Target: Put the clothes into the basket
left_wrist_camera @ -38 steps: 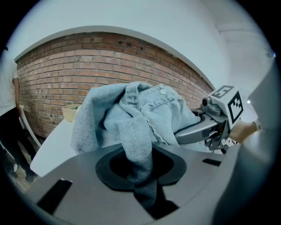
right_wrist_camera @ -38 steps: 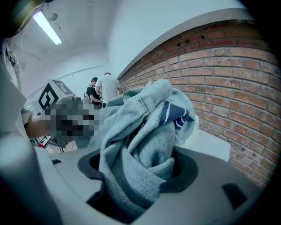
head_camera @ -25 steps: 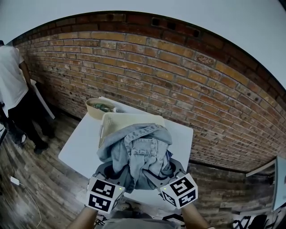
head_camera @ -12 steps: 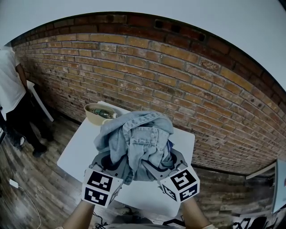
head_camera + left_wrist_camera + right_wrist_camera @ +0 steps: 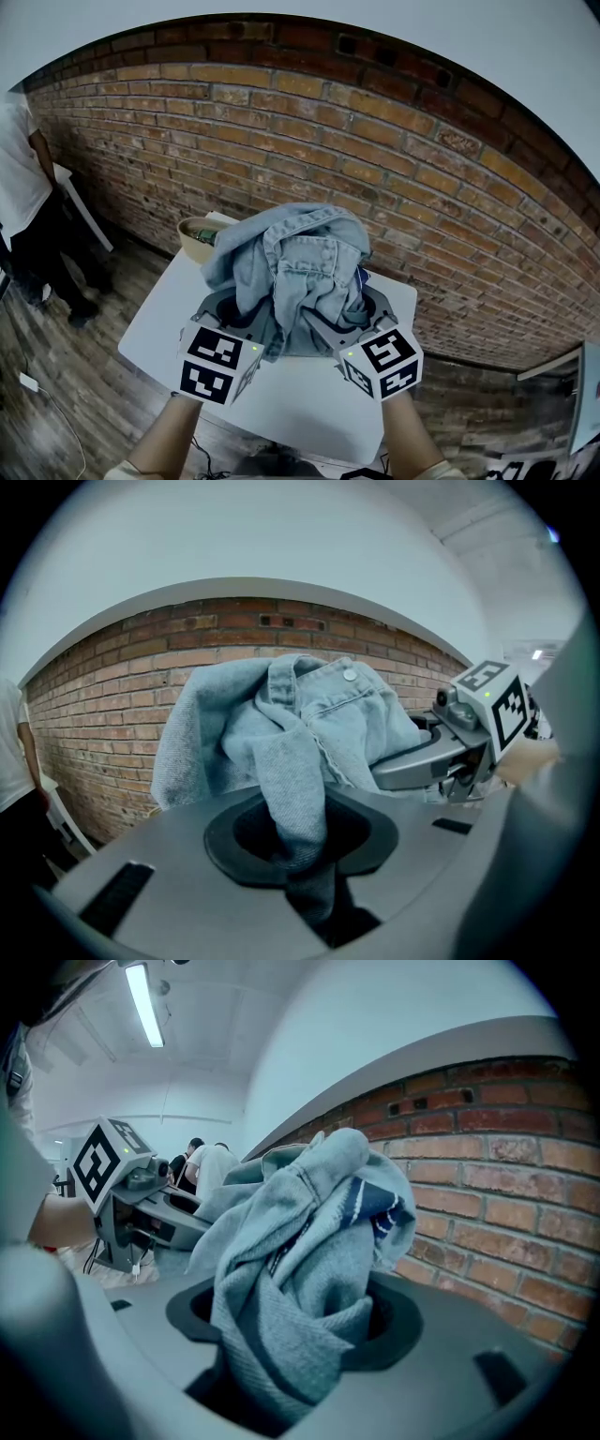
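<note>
A bundle of light-blue denim clothes (image 5: 302, 267) hangs in the air above the white table (image 5: 155, 319), with a dark blue striped piece (image 5: 384, 1206) tucked in it. My left gripper (image 5: 236, 314) is shut on a fold of the denim (image 5: 291, 752) at the bundle's lower left. On the lower right, my right gripper (image 5: 361, 314) is shut on a thick wad of the cloth (image 5: 300, 1279). In each gripper view the cloth fills the gap between the jaws. The basket is hidden behind the bundle.
A tan bowl (image 5: 194, 236) with something green inside sits at the table's far left corner. A brick wall (image 5: 431, 187) stands right behind the table. A person in a white shirt (image 5: 21, 178) stands at the far left on the wood floor (image 5: 66, 394).
Both grippers have raised the clothes bundle and carried it forward. The cream basket seen a second ago is now covered by the bundle.
</note>
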{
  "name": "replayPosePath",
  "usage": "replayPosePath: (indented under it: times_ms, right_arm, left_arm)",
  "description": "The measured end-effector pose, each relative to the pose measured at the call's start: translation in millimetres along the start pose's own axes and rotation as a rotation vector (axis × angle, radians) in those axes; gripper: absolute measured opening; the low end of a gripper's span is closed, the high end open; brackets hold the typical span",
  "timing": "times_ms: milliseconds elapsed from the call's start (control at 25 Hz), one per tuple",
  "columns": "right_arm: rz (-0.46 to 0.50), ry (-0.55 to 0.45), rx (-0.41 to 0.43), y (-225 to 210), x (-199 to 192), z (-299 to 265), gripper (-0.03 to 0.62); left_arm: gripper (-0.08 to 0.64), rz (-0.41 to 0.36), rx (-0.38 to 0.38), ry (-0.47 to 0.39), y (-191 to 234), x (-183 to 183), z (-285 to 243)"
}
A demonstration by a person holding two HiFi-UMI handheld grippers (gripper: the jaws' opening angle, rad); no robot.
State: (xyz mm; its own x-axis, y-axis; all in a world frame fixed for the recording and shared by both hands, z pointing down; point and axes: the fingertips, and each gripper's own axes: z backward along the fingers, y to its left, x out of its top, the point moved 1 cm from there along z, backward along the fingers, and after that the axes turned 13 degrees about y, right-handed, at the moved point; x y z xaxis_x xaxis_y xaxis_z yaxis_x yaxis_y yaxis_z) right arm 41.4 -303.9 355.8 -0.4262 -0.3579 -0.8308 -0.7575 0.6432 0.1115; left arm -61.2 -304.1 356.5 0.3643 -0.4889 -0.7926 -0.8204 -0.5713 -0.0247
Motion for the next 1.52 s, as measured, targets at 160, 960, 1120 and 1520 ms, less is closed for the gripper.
replayPosePath:
  times_ms: [160,960,1120,1520]
  right_arm:
    - [-0.018,0.021,0.006,-7,-8,-21,0.311]
    - [-0.253,0.447,0.144,-16,-125,-129,0.311]
    - [-0.28,0.513,0.156,-18,-138,-139,0.311]
    - [-0.347,0.631,0.176,-18,-166,-158,0.311]
  left_arm:
    - [0.084,0.009,0.0,0.029,10,-6,-20]
    - [0.086,0.191,-0.109,0.472,25,-111,-137]
    - [0.087,0.211,-0.118,0.518,26,-123,-147]
    - [0.092,0.259,-0.121,0.59,29,-148,-167]
